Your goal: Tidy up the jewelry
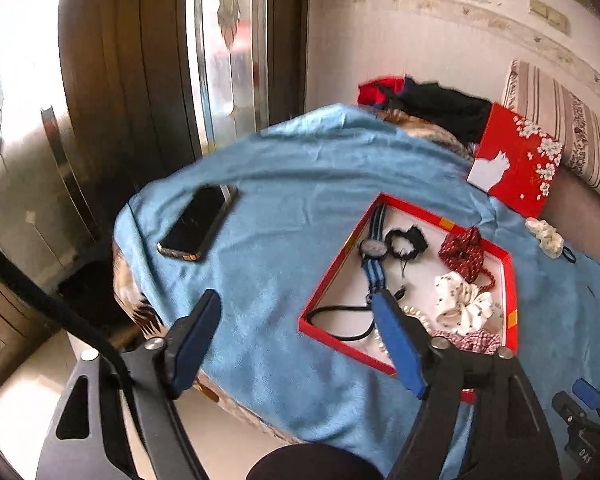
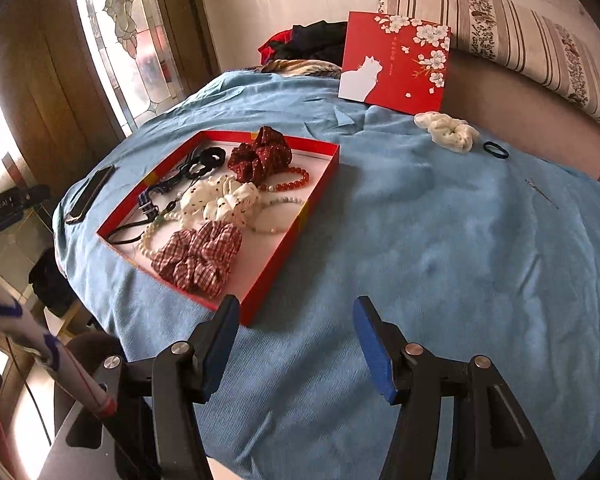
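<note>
Scrunchie, cream (image 2: 447,133), lies loose on the blue blanket (image 2: 440,248), far ahead and to the right of the right gripper (image 2: 296,316), just in front of the red cat-print lid (image 2: 396,62). Its long axis runs left-right, slightly down to the right. A dark hair tie (image 2: 496,149) sits just beside it to the right; a thin pin-like thing (image 2: 542,193) lies nearer, too small to identify. All three are outside the red tray (image 2: 290,236), so judged the items left to sort.

Right gripper is the nearer one: jaws apart, empty, hovering over bare blanket beside the tray's near corner. Left gripper (image 1: 296,308) also has jaws apart and nothing held, aimed over the tray's left side, by the striped-strap watch (image 1: 374,250); the scrunchie is well apart from it, past the tray's far right corner.

Tray already holds a red dotted scrunchie (image 2: 262,158), white dotted scrunchie (image 2: 224,200), plaid scrunchie (image 2: 198,256), a red bead bracelet (image 2: 296,180) and pale beads.

Surface is soft, wrinkled cloth over a bed or sofa. Phone (image 1: 198,222) lies left of the tray. Striped bolster (image 2: 500,28) against the wall, stained-glass door (image 2: 128,28) at left.
</note>
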Motion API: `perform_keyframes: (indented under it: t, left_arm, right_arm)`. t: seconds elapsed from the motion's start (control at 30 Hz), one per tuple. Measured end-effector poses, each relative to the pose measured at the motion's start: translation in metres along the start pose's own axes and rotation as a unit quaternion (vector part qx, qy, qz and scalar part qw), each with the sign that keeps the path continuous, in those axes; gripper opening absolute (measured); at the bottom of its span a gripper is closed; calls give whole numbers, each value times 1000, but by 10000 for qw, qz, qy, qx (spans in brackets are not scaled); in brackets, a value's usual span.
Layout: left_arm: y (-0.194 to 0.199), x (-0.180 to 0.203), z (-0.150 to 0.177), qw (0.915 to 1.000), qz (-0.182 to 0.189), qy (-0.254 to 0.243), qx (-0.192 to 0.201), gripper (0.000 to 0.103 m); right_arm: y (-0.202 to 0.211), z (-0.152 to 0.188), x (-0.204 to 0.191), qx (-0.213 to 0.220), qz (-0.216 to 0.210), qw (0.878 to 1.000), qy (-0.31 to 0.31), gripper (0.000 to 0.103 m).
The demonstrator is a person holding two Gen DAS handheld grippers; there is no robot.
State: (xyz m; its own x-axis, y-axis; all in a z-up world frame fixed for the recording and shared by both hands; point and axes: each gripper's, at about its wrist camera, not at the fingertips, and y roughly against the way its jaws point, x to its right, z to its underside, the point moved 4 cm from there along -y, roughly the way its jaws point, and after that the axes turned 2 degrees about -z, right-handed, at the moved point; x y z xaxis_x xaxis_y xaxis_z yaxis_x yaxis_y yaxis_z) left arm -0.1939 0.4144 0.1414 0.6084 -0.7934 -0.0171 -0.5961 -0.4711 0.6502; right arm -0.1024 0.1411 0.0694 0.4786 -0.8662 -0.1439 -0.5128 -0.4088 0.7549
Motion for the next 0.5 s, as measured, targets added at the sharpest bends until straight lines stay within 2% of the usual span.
perform_keyframes:
  t: [0.07,0.2,0.27,0.43,0.5]
  left_arm:
    - [17,8,0,9994,-147,-46,324,92]
    - [56,18,5,9945,-378,79,973,100]
    - [68,20,6,9926,-407,88,1136,103]
    - [83,37,9,9929,-267,-271,1123,103]
    - [84,42,13,9941,-58,-307,1038,103]
  right_arm:
    - [6,2,-2,-11,12,10000,-38,64]
    - [16,2,-5,-9,57,9999,-102,67]
    - [20,2,-8,0,54,9999,-137,69]
    - [20,4,-14,-89,30,9998,-178,70]
    - [18,6,-16,-139,48,9997,-186,70]
